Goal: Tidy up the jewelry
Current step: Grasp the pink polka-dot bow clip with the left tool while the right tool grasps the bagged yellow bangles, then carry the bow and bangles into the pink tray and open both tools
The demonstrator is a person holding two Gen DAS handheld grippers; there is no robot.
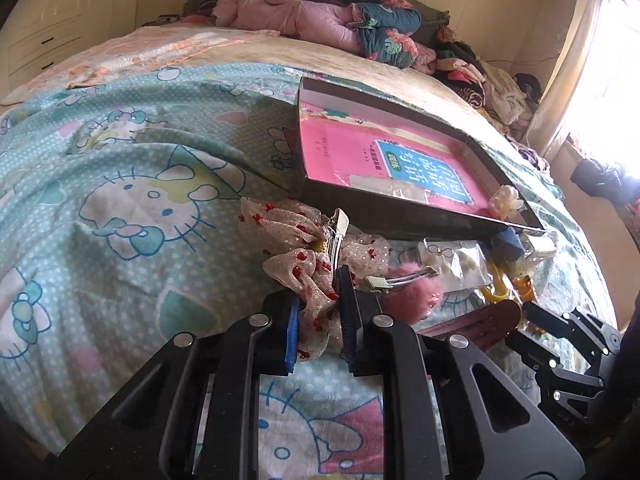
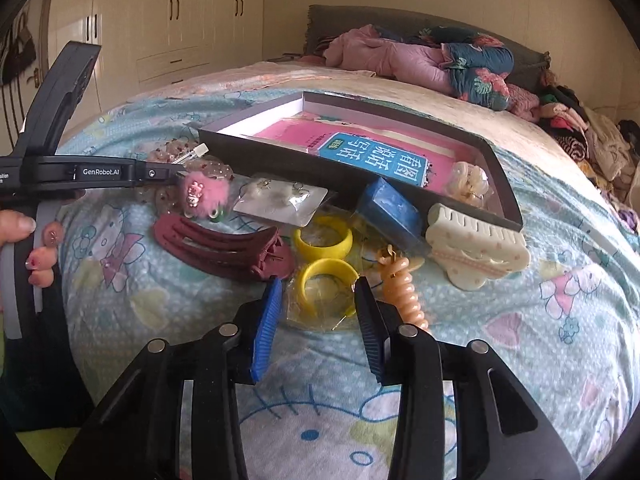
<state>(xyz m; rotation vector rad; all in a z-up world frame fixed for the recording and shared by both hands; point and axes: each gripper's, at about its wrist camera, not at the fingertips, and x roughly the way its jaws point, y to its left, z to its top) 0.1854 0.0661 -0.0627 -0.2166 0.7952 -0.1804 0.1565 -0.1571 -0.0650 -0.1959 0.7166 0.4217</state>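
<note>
**Left tool gripping hair bow; right tool set around yellow pieces**

I read my left gripper (image 1: 318, 320) as clamped tight on the sheer cream hair bow with red dots (image 1: 304, 248), which lies on the cartoon-print bedsheet (image 1: 120, 200). My right gripper (image 2: 318, 320) stands partly open; whether its pads press the bagged yellow plastic hoop earrings (image 2: 326, 276) between them I cannot tell. Just left lies the maroon plastic hair clip (image 2: 224, 246); right, the peach spiral hair tie (image 2: 404, 284) and cream polka-dot claw clip (image 2: 476, 250). Beyond: pink fluffy pompom clip (image 2: 204, 192), blue block (image 2: 390, 210), then the shallow dark cardboard box (image 2: 280, 152) holding a pink book (image 2: 360, 152).
</note>
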